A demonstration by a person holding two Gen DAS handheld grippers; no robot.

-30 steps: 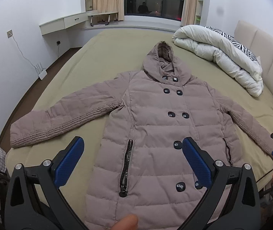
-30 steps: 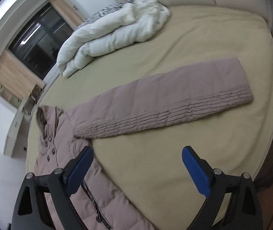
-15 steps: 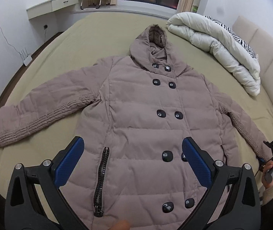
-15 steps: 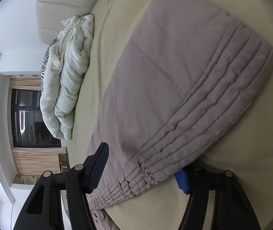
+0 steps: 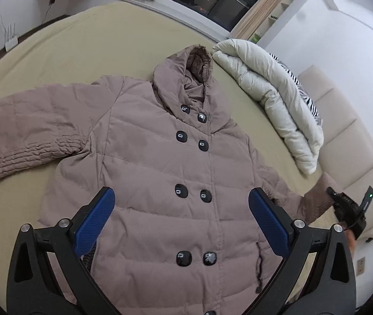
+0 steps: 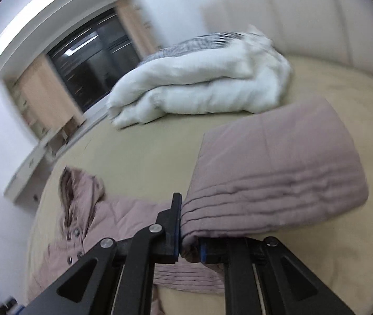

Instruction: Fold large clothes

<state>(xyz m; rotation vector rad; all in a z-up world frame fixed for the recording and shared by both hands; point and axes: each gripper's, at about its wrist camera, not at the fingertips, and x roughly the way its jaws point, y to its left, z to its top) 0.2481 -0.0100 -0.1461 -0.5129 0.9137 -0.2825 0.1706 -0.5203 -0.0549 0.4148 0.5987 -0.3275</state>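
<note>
A mauve hooded puffer coat (image 5: 160,168) lies face up on the beige bed (image 5: 86,52), buttoned, with its left sleeve (image 5: 24,136) spread out flat. My left gripper (image 5: 181,193) hovers open over the coat's lower front with nothing between its blue pads. The right gripper (image 6: 189,236) has its jaws closing tight on the ribbed cuff of the right sleeve (image 6: 278,170), and the cuff is pinched between the pads. That sleeve end is lifted off the bed and bends over. In the left wrist view the right gripper (image 5: 344,206) holds the raised cuff (image 5: 315,199) at the coat's right.
A folded white duvet (image 5: 273,99) with a zebra-striped pillow (image 5: 304,92) lies beside the hood, against the padded headboard (image 5: 349,136). A dark window (image 5: 218,0) and a wall desk are beyond the bed. A person's hand (image 5: 350,239) shows at the right.
The right gripper went from wide open above the sleeve to shut on its cuff, then lifted it. The left gripper moved closer over the coat's front and tilted.
</note>
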